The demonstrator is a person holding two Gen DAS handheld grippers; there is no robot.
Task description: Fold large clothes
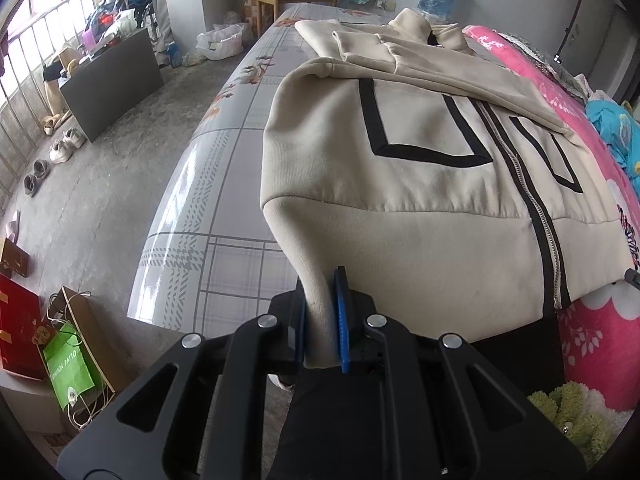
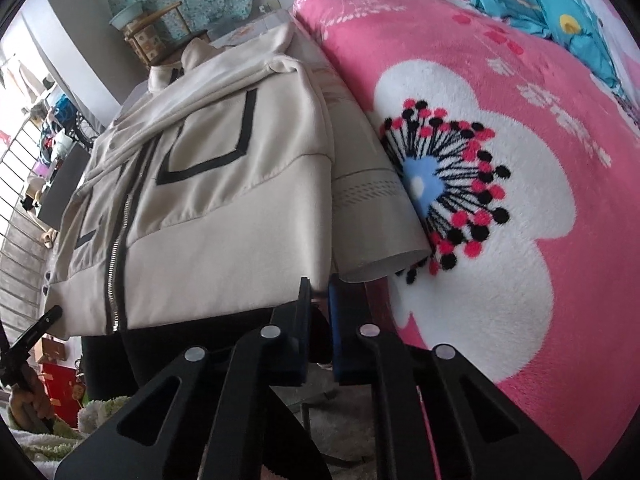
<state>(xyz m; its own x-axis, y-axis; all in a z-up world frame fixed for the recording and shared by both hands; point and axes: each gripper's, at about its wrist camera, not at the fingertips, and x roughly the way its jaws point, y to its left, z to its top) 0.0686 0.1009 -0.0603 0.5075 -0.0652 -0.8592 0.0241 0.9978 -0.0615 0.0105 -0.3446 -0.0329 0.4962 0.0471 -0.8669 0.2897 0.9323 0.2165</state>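
Left wrist view: the cream jacket's (image 1: 420, 184) hem corners are being pinched by the closed left gripper (image 1: 322, 304) and closed right gripper (image 2: 318, 300).

The cream zip-up jacket with black tape trim (image 1: 420, 184) is a soft, matt knit cloth, slightly fuzzy, with a shiny metal zipper (image 1: 540, 216) down its front. It lies on a glossy grey checked plastic table cover (image 1: 224, 184), smooth enough to throw back window light. To the right spreads a pink fleece blanket with a white flower print (image 2: 500, 200), deep-piled and fluffy. The left gripper (image 1: 322, 312) and right gripper (image 2: 318, 300) are matt black plastic with bright metal pins and a ridged blue pad each. On the floor near the left stands a green paper bag (image 1: 70, 368), beside rough grey concrete floor (image 1: 100, 208).
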